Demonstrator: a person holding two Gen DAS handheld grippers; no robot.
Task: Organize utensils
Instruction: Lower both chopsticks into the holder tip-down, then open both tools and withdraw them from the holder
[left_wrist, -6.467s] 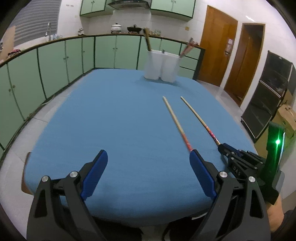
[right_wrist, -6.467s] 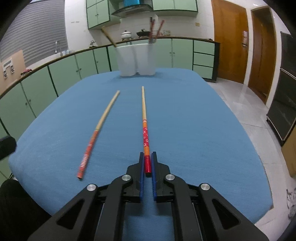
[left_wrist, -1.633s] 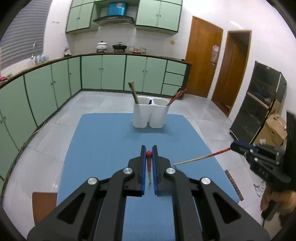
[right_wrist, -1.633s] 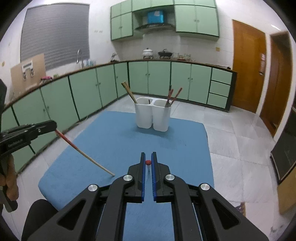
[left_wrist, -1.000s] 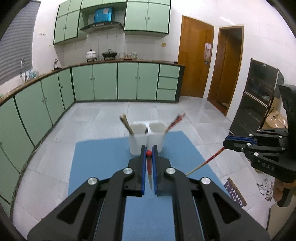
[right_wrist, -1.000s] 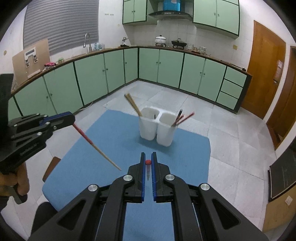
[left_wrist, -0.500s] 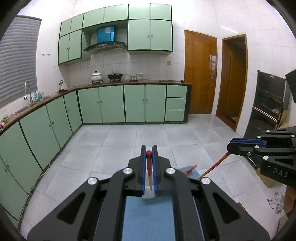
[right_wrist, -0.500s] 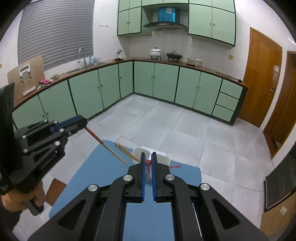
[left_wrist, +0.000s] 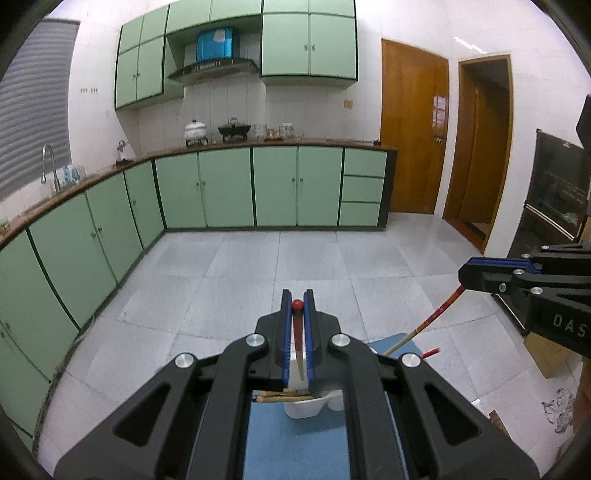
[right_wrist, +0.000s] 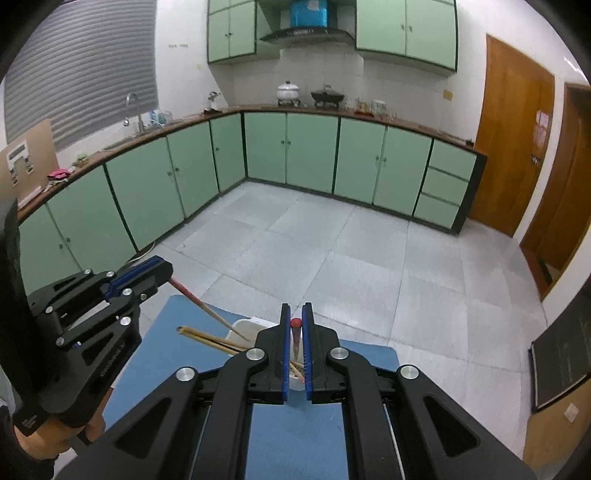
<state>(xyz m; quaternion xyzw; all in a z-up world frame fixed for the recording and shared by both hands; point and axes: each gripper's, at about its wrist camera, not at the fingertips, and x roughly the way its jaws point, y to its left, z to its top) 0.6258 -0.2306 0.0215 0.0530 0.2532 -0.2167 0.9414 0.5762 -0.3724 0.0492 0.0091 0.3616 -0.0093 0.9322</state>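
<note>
Two hand-held grippers poised over a white twin-compartment plastic utensil holder (left_wrist: 314, 404) on a blue-covered table (right_wrist: 295, 435), each clamped tight on one chopstick. The left gripper (left_wrist: 297, 334) pinches a red-topped wooden chopstick (left_wrist: 297, 339) near its red end, the pale tip hanging down between the blue pads towards the holder's left compartment just below. The right gripper (right_wrist: 296, 347) holds a second red-topped chopstick (right_wrist: 295, 341) the same way, its shaft slanting down to the holder's right side, where red-ended sticks (left_wrist: 428, 353) already lean. Seen from the right wrist camera, the left gripper's chopstick runs on a diagonal, tip at the holder's rim (right_wrist: 243, 325), beside plain wooden chopsticks (right_wrist: 207, 338) sticking out to the left. Both sticks point downward, long axes roughly along the drop; each hand appears about equally near its own compartment, and the next move looks to be a straight lowering
</note>
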